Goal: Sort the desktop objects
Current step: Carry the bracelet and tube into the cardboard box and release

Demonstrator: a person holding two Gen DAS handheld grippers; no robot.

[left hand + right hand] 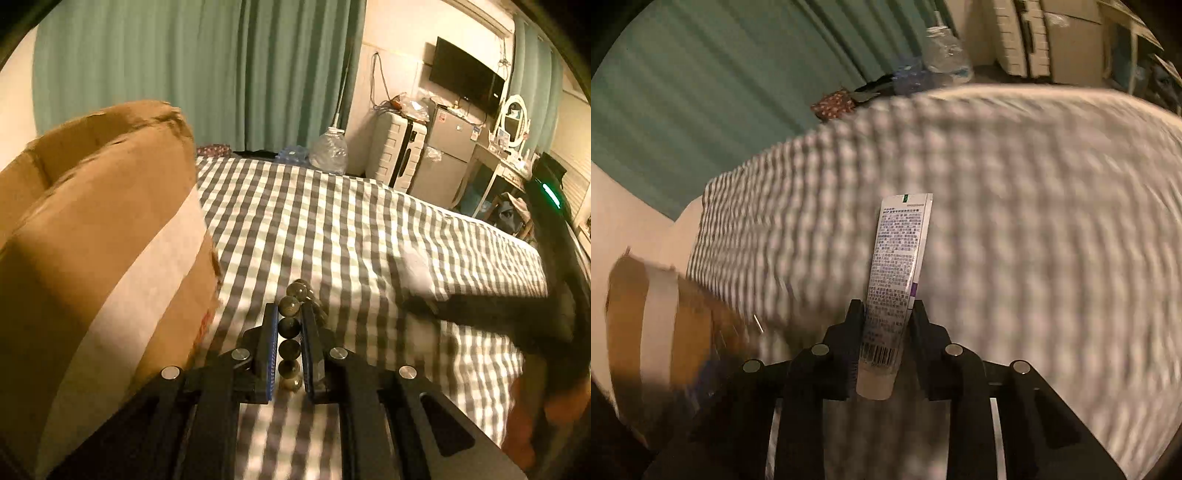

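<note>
My left gripper (pixel 289 310) is shut on a string of dark round beads (pixel 289 326), a bracelet, held above the checked cloth (pixel 332 221). A brown cardboard box (pixel 99 236) with a white tape band stands right beside it on the left. My right gripper (pixel 886 306) is shut on a white tube (pixel 897 258) with printed text and a barcode; the tube points forward over the cloth. The box shows blurred at the lower left of the right wrist view (pixel 665 332). The right gripper's dark body shows at the right of the left wrist view (pixel 517 314).
Green curtains (pixel 184 66) hang behind the cloth-covered surface. A clear plastic bottle (pixel 328 147), a white cabinet (pixel 395 151), a small fridge (pixel 447 155), a wall TV and a round mirror stand beyond the far edge. The right wrist view is motion-blurred.
</note>
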